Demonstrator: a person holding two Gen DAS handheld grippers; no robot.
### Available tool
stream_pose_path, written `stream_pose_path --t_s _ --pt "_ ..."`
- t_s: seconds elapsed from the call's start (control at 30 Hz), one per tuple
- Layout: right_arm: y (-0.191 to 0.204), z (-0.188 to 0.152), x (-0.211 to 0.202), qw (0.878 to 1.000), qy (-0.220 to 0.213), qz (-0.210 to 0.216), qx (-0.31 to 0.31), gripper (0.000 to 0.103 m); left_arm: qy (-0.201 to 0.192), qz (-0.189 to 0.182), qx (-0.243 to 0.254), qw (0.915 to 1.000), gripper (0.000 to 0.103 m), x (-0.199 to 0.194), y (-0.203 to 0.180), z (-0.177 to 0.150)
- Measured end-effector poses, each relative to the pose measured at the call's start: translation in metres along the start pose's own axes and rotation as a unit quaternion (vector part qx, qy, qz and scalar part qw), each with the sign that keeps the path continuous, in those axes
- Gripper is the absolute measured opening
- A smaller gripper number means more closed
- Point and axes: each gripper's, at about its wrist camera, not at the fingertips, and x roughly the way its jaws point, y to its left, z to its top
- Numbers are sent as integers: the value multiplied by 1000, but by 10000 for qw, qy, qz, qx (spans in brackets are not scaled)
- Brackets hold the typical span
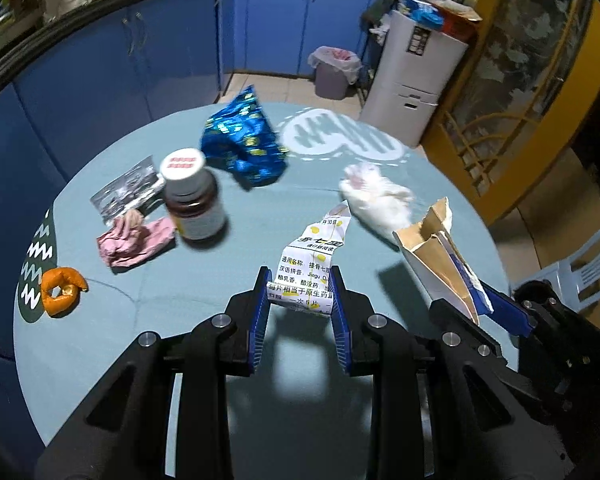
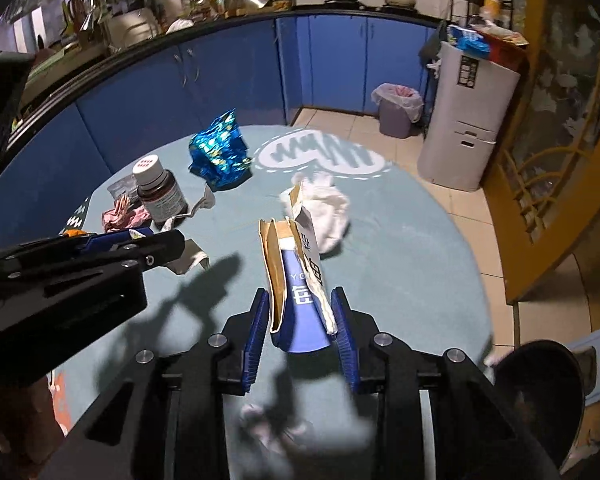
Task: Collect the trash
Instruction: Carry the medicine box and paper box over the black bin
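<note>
Clamped in the left gripper [image 1: 300, 304], a printed leaflet [image 1: 314, 264] hangs over the round teal table [image 1: 204, 312]; the right gripper [image 2: 302, 324] pinches a torn carton [image 2: 296, 276]. Beyond lie a bottle [image 1: 194, 200], blue foil wrapper [image 1: 242, 144], possibly tissue [image 1: 376, 196], blue cabinets [image 1: 172, 44], a lined bin [image 1: 334, 72].

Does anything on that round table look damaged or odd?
Yes. The carton held by the right gripper is torn open at the top, showing brown inner card. The leaflet in the left gripper is crumpled.

Leaflet [image 1: 312, 268] reads "通用名称", "汉语拼音" (partly creased).
</note>
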Motion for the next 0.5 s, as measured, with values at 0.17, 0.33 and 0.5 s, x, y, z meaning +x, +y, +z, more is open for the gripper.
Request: stream_pose_path --t_s 0.17,0.33,0.5 --pt "-22 -10 -21 9996 -157 -133 205 32 -67 -75 258 9996 30 -8 -27 -4" --pt "-46 -23 -39 9983 -275 -277 434 32 -115 -180 569 9981 30 -14 -62 -8" --pt "-75 -38 -56 9959 -359 -417 720 32 -127 -302 909 9953 30 -17 -102 -14"
